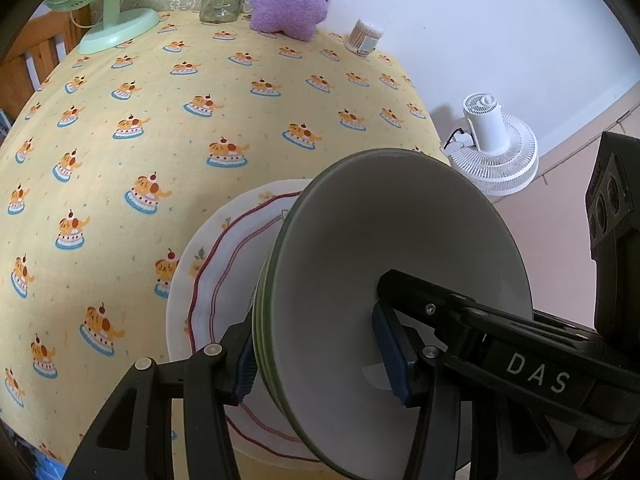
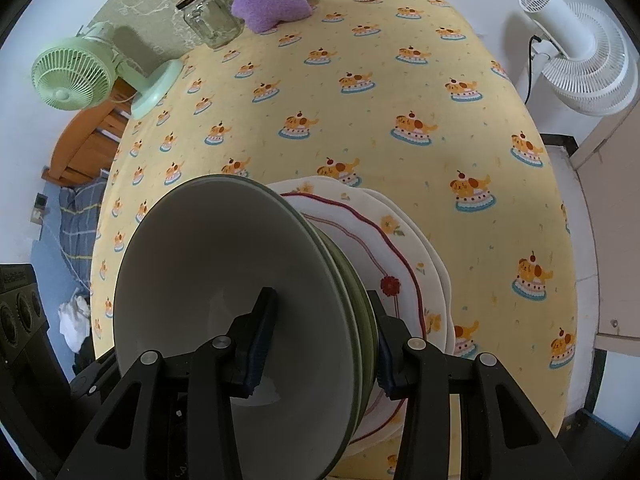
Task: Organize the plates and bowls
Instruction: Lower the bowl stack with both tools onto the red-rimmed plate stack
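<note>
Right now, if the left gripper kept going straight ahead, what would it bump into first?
Probably the yellow cake-print tablecloth. The left gripper is shut on the green-rimmed white bowl stack, tilted above the red-trimmed floral plate. Depth is hard to judge.

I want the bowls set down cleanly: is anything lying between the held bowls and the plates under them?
Nothing visible does. The stacked green-rimmed white bowls, gripped at opposite rims by the left gripper and right gripper, sit directly over the scalloped floral plates. The plates' visible surface is bare; the part under the bowls is hidden.
</note>
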`<state>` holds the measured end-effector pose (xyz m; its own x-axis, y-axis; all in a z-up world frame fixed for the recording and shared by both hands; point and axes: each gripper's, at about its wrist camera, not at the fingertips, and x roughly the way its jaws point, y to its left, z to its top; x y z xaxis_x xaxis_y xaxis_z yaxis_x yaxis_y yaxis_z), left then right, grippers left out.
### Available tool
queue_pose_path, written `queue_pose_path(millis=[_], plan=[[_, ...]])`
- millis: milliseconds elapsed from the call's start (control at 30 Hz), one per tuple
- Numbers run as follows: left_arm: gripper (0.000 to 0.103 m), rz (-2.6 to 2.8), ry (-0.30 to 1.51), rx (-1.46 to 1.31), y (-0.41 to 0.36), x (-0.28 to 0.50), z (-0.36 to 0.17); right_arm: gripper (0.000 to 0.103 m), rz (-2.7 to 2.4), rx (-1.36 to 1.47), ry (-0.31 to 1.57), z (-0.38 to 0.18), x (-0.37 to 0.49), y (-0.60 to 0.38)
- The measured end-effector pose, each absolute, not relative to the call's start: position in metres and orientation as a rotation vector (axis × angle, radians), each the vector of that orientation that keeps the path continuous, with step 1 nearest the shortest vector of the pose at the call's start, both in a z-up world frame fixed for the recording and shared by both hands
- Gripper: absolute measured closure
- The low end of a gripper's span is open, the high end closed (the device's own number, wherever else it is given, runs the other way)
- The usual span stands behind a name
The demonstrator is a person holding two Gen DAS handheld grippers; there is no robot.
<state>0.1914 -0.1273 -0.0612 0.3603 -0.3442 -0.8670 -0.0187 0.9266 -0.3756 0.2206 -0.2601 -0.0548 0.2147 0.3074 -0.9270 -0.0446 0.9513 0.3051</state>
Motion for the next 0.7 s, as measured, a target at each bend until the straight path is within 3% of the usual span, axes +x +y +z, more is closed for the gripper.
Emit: queue_pose_path(millis=[200, 267, 400, 567, 700], plan=[[0.048, -0.165, 1.197, -0.345, -0.131, 0.187, -0.060, 0.056, 0.271, 0.199, 1.319, -0.054, 0.220, -0.262], [0.046, -0.136, 1.187, -0.323, -0.134, 0.185, -0.056, 0.047, 0.277, 0.195, 1.322, -0.055, 0.220, -0.264], [0.023, -0.084, 1.192, -0.313, -0.138, 0.179, -0.055, 0.038, 0.279, 0.196, 1.312, -0.055, 0.218, -0.273], [0.014, -0.035, 1.181, -0.291, -0.138, 0.170, -0.049, 0.028, 0.281, 0.175, 1.278, -0.047, 0.209, -0.280], [0.012, -0.037, 1.158, -0.270, -0.135, 0.163, -0.041, 0.027, 0.267, 0.159, 1.249, -0.038, 0.200, -0.278]])
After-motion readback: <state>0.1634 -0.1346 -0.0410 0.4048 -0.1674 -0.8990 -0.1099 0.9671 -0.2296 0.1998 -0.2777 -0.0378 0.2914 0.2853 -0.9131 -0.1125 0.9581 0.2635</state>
